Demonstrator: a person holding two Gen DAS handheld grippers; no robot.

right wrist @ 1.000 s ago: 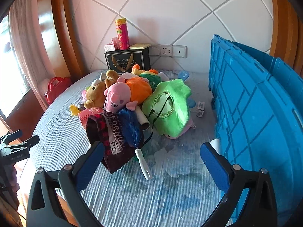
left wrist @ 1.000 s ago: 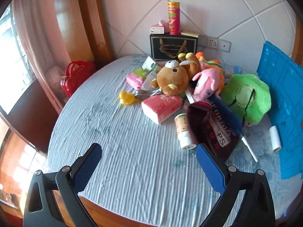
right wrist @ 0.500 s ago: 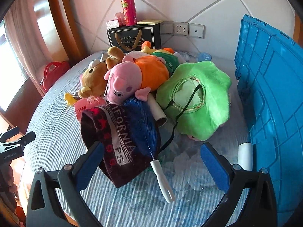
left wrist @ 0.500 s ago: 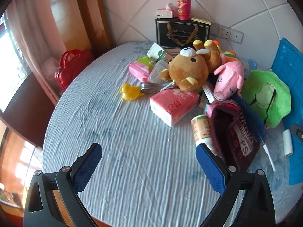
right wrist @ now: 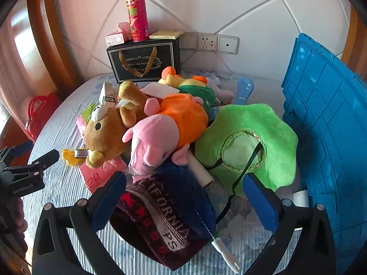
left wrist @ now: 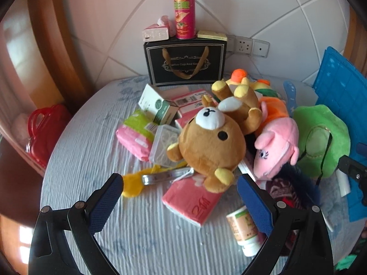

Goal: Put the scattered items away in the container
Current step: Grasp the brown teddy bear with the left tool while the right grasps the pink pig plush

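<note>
While both claws hang wide open and empty, the left claw (left wrist: pixel 180 200) sits over the pink tissue pack (left wrist: pixel 192 202) and the right claw (right wrist: pixel 183 193) over the dark knit hat (right wrist: pixel 160 224). Counted: one brown bear plush (left wrist: pixel 212 142), one pink pig plush (right wrist: pixel 156 142), one green plush hat (right wrist: pixel 247 146), one blue duster with white handle (right wrist: pixel 226 253), one small bottle (left wrist: pixel 244 230), one yellow duck (left wrist: pixel 132 183), one metal clip (left wrist: pixel 165 176), several small boxes and packs behind the bear, exact number unclear. All lie piled on the table (left wrist: pixel 91 160), just left of the blue container (right wrist: pixel 330 137) at the right edge. One black gift bag (left wrist: pixel 185 63) stands at the back with one chip can (left wrist: pixel 183 11) on top. Table has a pale ribbed cloth; white tiled wall with sockets (right wrist: pixel 207 42), wood trim, one red bag (left wrist: pixel 43 128) off the left edge.
</note>
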